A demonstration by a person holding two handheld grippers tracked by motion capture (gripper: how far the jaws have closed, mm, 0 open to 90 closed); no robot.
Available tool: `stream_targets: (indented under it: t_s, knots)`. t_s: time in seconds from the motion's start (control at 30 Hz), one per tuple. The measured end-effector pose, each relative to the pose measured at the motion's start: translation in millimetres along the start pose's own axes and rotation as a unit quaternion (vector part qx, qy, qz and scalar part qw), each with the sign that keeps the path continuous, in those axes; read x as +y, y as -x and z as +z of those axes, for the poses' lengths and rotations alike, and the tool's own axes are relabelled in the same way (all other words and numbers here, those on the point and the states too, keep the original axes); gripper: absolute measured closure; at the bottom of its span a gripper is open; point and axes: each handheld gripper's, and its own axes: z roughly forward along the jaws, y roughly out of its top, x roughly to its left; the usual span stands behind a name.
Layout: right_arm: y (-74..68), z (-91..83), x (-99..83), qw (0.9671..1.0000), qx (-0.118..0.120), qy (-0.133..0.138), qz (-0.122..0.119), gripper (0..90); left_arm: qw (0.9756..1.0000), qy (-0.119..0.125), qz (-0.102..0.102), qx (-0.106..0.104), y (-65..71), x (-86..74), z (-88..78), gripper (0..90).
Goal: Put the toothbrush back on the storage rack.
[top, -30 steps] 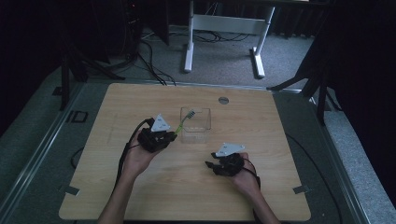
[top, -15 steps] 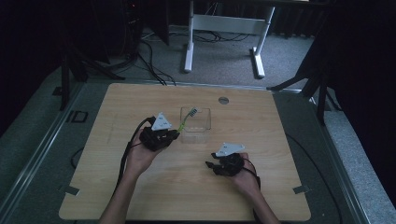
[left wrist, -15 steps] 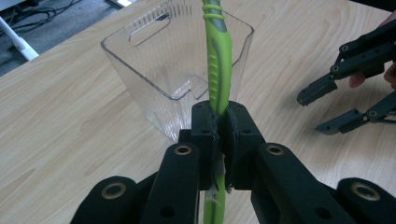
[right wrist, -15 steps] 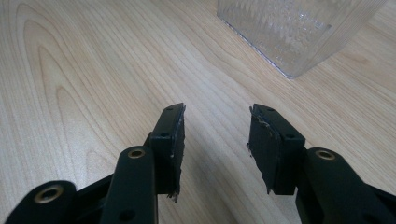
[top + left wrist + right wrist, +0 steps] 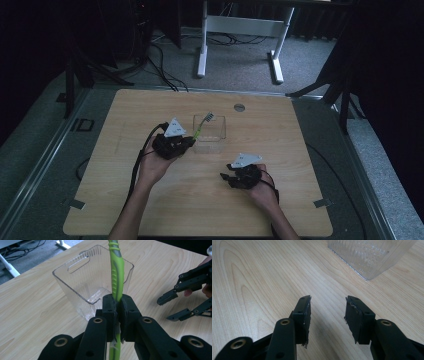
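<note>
Item 1, clear plastic bin (image 5: 210, 131): my landmark. It stands upright on the wooden table (image 5: 125, 200), near the middle of the far half, ribbed walls, handle slot in the far wall. I see nothing inside it.

Item 2, green toothbrush (image 5: 117, 272): clamped by its handle in my left gripper (image 5: 187, 142), which sits just beside the bin's near-left corner. The jaws are pressed tight on the handle, with its end sticking out behind the pads. The shaft rises over the bin's near wall; in the high view the bristle head (image 5: 208, 117) stands above the bin's far-left rim. The brush is off the table, carried, not yet inside.

Item 3, right gripper (image 5: 327, 312): on the near-right side of the bin, well apart from it, low over the table. Jaws stand partly apart with nothing but bare wood between them. Idle.

Status, as I judge it: pick-up done, brush brought over the bin. Remaining: lower or tip it in, then let go so it rests against a wall. Risk: the light bin may shift if the brush knocks its wall.
</note>
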Motion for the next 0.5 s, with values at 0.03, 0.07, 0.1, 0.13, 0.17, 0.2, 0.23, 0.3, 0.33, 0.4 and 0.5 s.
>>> stream_targets:
  t_s: [0.03,0.07,0.1,0.13,0.17,0.2,0.23,0.3,0.33,0.4,0.5]
  knots:
    - [-0.1,-0.1,-0.1,1.0,0.0,0.0,0.001,55.4,1.0,0.001,0.0,0.0,0.0,0.3,0.3,83.5]
    - [0.0,-0.1,-0.1,1.0,0.0,0.0,0.001,55.4,1.0,0.002,-0.001,-0.001,0.1,0.8,0.8,83.5]
    - [0.0,-0.2,-0.2,1.0,0.0,0.0,0.001,55.4,1.0,0.003,-0.002,0.0,0.2,1.3,1.3,83.5]
    - [0.1,-0.2,-0.2,1.0,-0.001,0.0,0.001,55.4,1.0,0.004,-0.003,0.001,-0.1,1.8,1.7,83.5]
    - [0.2,-0.3,-0.2,1.0,-0.001,0.0,0.001,55.4,1.0,0.006,-0.004,-0.001,-0.5,2.2,2.1,83.5]
    - [0.2,-0.5,-0.3,1.0,-0.001,0.001,0.001,55.4,1.0,0.008,-0.005,-0.001,-0.6,2.6,2.8,83.5]
    - [0.3,-0.7,-0.4,1.0,-0.001,0.001,0.002,55.4,0.9999,0.009,-0.006,-0.001,-0.6,3.1,3.4,83.5]
    - [0.6,-0.9,-0.5,1.0,-0.001,0.001,0.001,55.4,0.9999,0.011,-0.006,-0.002,-0.6,4.4,4.8,83.5]
    - [0.7,-0.9,-0.6,1.0,-0.001,0.001,0.002,55.4,0.9999,0.012,-0.006,-0.001,-0.3,4.9,5.2,83.5]
    - [0.8,-0.8,-0.7,1.0,-0.002,0.001,0.002,55.4,0.9999,0.014,-0.007,-0.002,0.1,6.5,6.3,83.5]
    - [0.6,-0.6,-0.7,1.0,-0.002,0.001,0.001,55.4,0.9999,0.015,-0.006,-0.003,0.4,8.4,7.4,83.5]
